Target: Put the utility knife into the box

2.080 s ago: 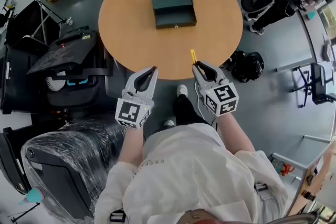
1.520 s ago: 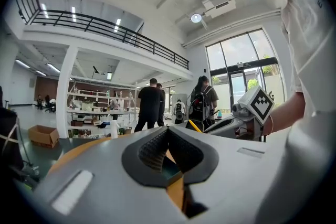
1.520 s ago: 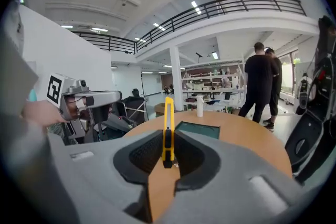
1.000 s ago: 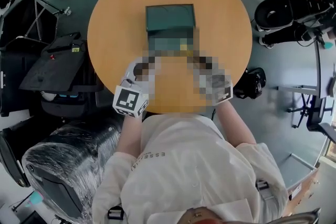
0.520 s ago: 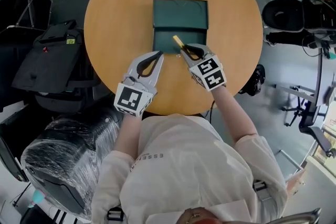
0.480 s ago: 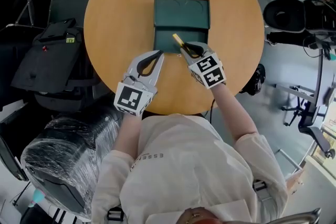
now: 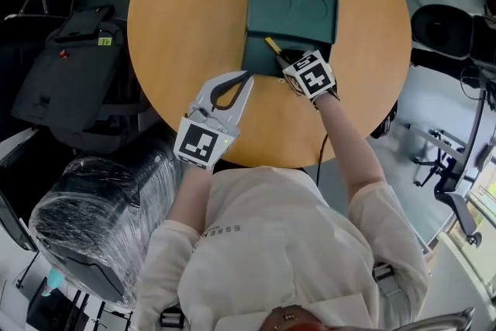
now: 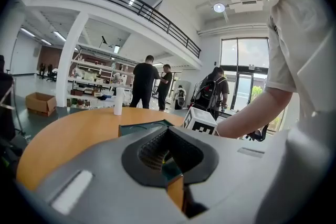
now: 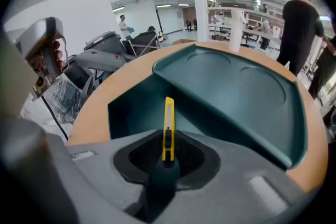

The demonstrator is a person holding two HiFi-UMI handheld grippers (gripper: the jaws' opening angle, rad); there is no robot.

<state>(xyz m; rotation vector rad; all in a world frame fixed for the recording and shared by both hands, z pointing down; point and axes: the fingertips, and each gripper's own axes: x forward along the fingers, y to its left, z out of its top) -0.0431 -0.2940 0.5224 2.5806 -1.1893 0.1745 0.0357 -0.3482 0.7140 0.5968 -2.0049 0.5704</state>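
Note:
A dark green box [image 7: 269,58] lies open on the round wooden table [image 7: 186,4], its lid [image 7: 294,8] folded back on the far side. My right gripper [image 7: 285,58] is shut on a yellow utility knife [image 7: 273,45], which it holds over the box's near right edge. In the right gripper view the knife [image 9: 168,126] sticks out forward from that gripper [image 9: 168,157] over the box's hollow [image 9: 134,107]. My left gripper [image 7: 248,76] is shut on nothing and hovers just left of the box's front. In the left gripper view the box [image 8: 142,126] lies beyond that gripper [image 8: 168,131].
A white bottle [image 9: 236,22] stands at the table's far edge. Black cases [image 7: 70,66] and a plastic-wrapped chair [image 7: 93,205] crowd the floor on the left. Another chair [image 7: 453,31] is at the right. People [image 8: 144,81] stand beyond the table.
My right gripper has carried the knife from the table's near edge forward to the box. The left gripper has followed it forward, and the head view has shifted closer over the table.

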